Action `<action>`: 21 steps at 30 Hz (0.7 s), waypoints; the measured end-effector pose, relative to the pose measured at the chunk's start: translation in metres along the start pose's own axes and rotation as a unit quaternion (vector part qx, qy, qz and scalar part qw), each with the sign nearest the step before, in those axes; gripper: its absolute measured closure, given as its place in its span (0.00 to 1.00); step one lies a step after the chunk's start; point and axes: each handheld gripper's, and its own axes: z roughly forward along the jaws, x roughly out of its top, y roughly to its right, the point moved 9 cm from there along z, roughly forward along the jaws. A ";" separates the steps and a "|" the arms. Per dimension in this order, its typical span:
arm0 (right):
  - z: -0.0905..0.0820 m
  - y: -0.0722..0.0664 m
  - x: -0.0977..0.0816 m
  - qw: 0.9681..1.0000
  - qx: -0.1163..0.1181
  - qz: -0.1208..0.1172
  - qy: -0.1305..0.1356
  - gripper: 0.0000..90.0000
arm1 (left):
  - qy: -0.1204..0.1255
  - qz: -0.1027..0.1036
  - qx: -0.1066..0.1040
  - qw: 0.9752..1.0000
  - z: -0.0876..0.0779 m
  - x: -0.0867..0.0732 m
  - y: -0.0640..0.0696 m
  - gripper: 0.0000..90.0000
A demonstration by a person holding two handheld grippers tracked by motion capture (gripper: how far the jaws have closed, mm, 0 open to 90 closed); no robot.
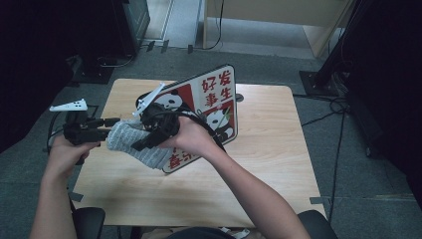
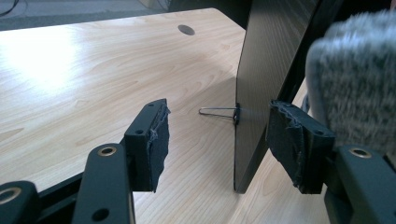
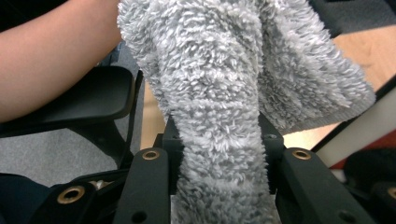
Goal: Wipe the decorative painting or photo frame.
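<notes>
A panda sign board (image 1: 219,99) with red characters stands tilted on the wooden table (image 1: 268,164). My right gripper (image 1: 142,143) is shut on a grey fluffy cloth (image 1: 130,141) and holds it against the board's lower left face. In the right gripper view the cloth (image 3: 224,79) rises from between the shut jaws of the right gripper (image 3: 219,144). My left gripper (image 1: 107,128) is at the board's left edge. In the left gripper view it (image 2: 219,130) is open, the board's black back (image 2: 275,60) stands edge-on between the jaws, and the cloth (image 2: 355,84) shows at the upper right.
A thin wire clip (image 2: 217,112) sticks out of the board's edge low over the table. A round hole (image 2: 186,30) sits in the far tabletop. Black stands and cables (image 1: 333,107) lie on the floor at right. The left forearm (image 3: 56,60) and a chair armrest (image 3: 79,102) are close.
</notes>
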 end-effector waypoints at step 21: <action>-0.030 0.030 0.029 0.999 -0.020 0.018 0.038 0.72 | 0.008 -0.005 -0.003 1.000 -0.005 -0.001 0.000 0.44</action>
